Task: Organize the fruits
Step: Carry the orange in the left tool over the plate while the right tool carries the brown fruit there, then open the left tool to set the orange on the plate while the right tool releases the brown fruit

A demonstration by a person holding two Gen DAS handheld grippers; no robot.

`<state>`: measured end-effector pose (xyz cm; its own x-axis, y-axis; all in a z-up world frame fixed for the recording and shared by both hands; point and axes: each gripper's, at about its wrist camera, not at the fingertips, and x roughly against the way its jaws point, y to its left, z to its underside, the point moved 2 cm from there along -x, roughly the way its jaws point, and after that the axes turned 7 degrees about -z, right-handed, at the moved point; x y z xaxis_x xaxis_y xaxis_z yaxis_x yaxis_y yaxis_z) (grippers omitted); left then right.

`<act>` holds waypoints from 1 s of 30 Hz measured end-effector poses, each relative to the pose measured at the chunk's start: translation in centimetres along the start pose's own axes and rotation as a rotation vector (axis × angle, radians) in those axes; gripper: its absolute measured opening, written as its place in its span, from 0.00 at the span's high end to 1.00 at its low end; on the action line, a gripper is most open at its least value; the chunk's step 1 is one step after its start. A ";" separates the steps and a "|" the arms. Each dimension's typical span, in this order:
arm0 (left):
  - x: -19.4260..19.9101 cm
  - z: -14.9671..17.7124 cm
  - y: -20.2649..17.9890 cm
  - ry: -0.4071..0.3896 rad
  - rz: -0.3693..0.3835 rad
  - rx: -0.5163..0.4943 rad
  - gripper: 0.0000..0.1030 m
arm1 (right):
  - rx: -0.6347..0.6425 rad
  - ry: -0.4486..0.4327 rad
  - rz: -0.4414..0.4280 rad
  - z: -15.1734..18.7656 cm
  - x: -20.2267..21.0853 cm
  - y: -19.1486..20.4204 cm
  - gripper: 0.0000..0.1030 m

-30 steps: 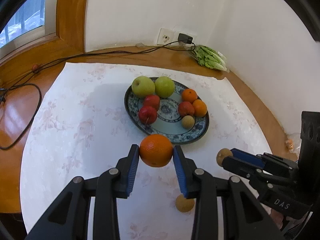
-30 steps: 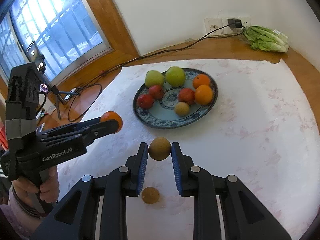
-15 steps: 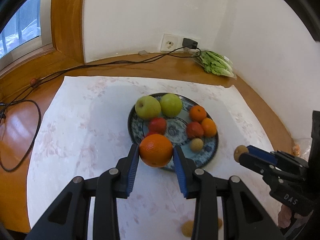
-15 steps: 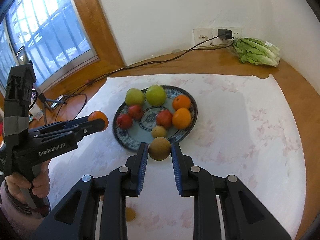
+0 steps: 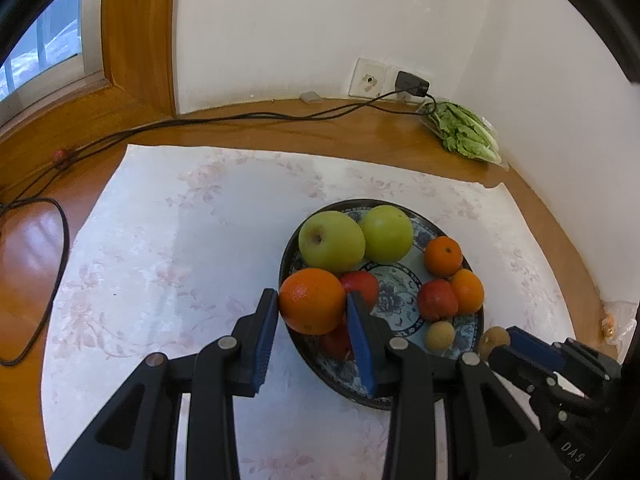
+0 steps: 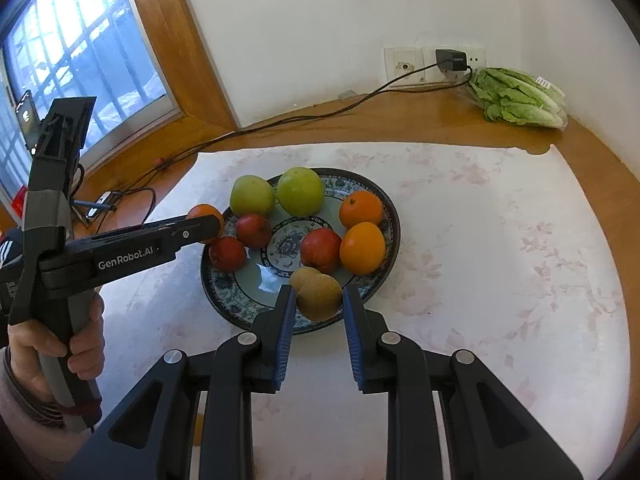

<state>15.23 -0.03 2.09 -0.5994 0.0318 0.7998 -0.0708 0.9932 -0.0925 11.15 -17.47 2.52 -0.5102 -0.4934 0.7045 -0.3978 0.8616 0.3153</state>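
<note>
Over the cloth-covered worktop (image 5: 168, 264), the left gripper (image 5: 312, 308) clamps a firm, smooth orange (image 5: 312, 300) across its middle, while the right gripper (image 6: 319, 300) pinches a light, hard brown fruit (image 6: 320, 296).

Left gripper (image 5: 312, 306) clamping an orange (image 5: 312, 301) at frame centre over blue patterned plate (image 5: 472, 322) of fruit, right gripper (image 5: 496, 340) gripping a small brown fruit (image 5: 493, 339) at lower right
</note>
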 end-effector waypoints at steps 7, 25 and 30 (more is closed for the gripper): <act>-1.1 0.2 -0.1 0.016 0.014 -0.009 0.65 | 0.012 0.000 0.019 -0.1 -1.2 -0.3 0.75; -1.5 -0.1 -0.4 -0.004 0.004 -0.042 0.64 | 0.031 -0.002 0.041 -0.1 -2.6 -0.8 0.75; -1.7 0.0 -0.5 0.001 -0.004 -0.052 0.61 | 0.024 -0.006 0.028 -0.1 -2.4 -0.7 0.75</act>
<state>16.29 -0.57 0.83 -0.5981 0.0275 0.8009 -0.0321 0.9978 -0.0583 12.72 -16.86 0.74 -0.5258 -0.4701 0.7089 -0.4019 0.8718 0.2800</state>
